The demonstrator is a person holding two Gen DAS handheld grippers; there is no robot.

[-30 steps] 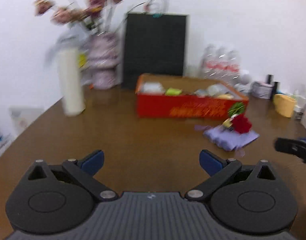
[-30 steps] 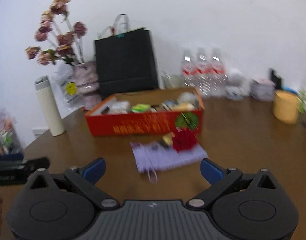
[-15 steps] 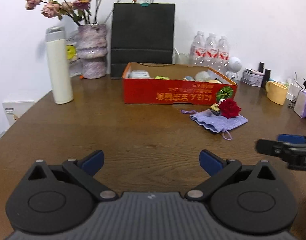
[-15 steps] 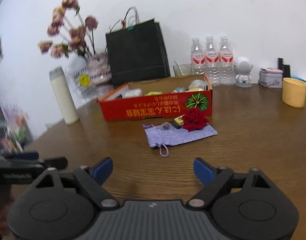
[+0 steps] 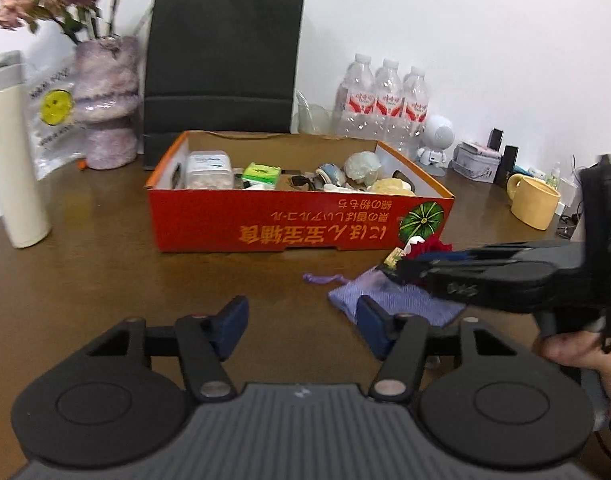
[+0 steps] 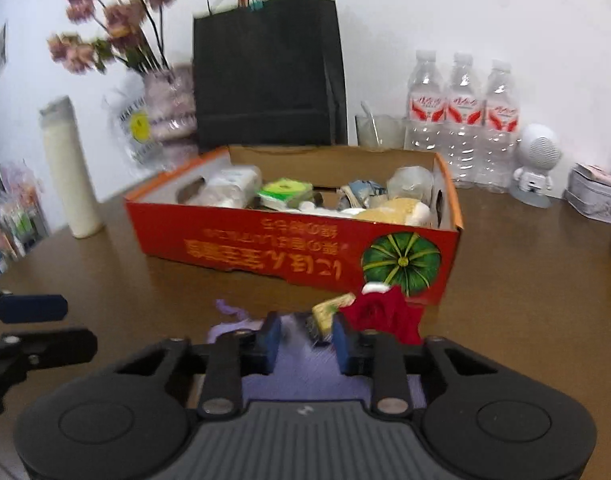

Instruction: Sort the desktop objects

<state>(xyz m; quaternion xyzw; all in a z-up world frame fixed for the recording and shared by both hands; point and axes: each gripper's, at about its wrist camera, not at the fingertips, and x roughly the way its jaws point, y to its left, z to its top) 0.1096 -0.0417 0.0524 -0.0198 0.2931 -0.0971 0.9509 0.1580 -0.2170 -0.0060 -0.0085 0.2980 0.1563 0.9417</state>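
Observation:
A red cardboard box (image 5: 297, 220) with several small items inside stands mid-table; it also shows in the right wrist view (image 6: 289, 248). In front of its right end lies a purple drawstring pouch (image 5: 389, 296) with a red rose (image 6: 381, 312) and a small yellowish packet (image 6: 331, 308) on it. My right gripper (image 6: 305, 340) hovers just over the pouch (image 6: 305, 368), jaws partly open, nothing held; it shows in the left wrist view (image 5: 409, 268). My left gripper (image 5: 301, 324) is open and empty, left of the pouch.
A white thermos (image 5: 9, 152) stands at the left. A vase of dried flowers (image 5: 105, 100), a black paper bag (image 5: 221, 60), three water bottles (image 5: 381, 104), a white robot figure (image 5: 437, 140) and a yellow mug (image 5: 533, 200) line the back and right.
Both grippers moved forward toward the box. The right gripper came down over the pouch and its jaws narrowed. The left gripper's jaws narrowed a little.

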